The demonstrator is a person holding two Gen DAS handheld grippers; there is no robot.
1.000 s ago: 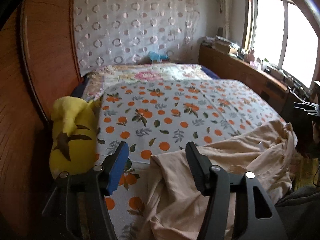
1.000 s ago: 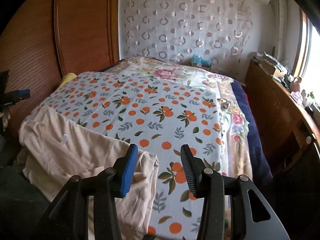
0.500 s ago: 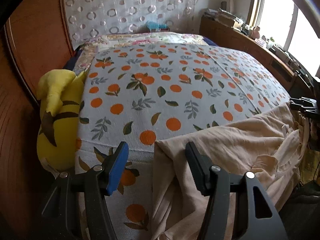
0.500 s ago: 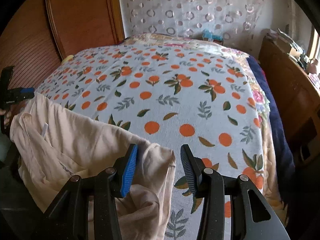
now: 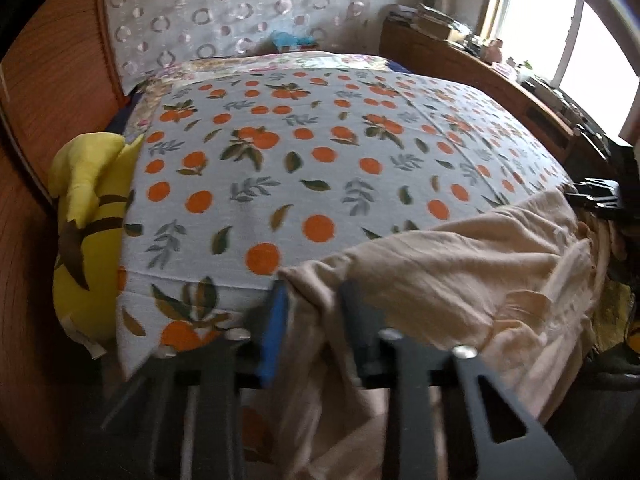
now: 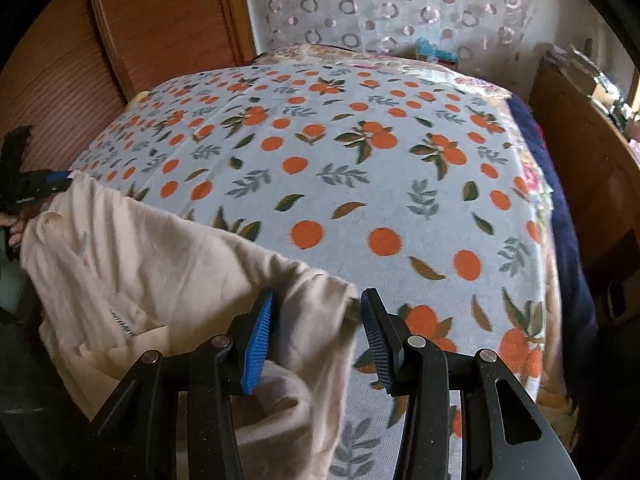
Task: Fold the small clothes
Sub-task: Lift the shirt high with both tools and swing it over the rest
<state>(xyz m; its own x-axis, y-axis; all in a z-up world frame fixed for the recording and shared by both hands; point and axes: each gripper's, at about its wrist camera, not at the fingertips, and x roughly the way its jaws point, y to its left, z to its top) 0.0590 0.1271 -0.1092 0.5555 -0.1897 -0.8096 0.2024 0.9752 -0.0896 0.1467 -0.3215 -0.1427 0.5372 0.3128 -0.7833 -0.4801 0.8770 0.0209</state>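
Observation:
A beige garment (image 5: 460, 264) lies rumpled along the near edge of the bed and hangs over it. My left gripper (image 5: 314, 320) is at the garment's left corner. Its jaws are closing and the gathered cloth fills the narrow gap between the blue pad and the black finger. My right gripper (image 6: 316, 320) is at the opposite corner of the garment (image 6: 160, 264). Its jaws are closing too, with the corner between them, but a gap shows beside the right finger. Each gripper shows small in the other's view: the left gripper (image 6: 32, 188) and the right gripper (image 5: 596, 196).
The bed wears a white spread with orange fruit print (image 5: 320, 140). A yellow plush toy (image 5: 88, 232) lies between the bed and the wooden wall on the left. A wooden sideboard (image 5: 480, 72) with clutter runs under the window. A dark blue blanket (image 6: 560, 200) edges the bed's right side.
Both grippers have dropped and tipped down toward the near edge of the bed. The left jaws have drawn close together on the garment's corner. The right jaws have narrowed slightly.

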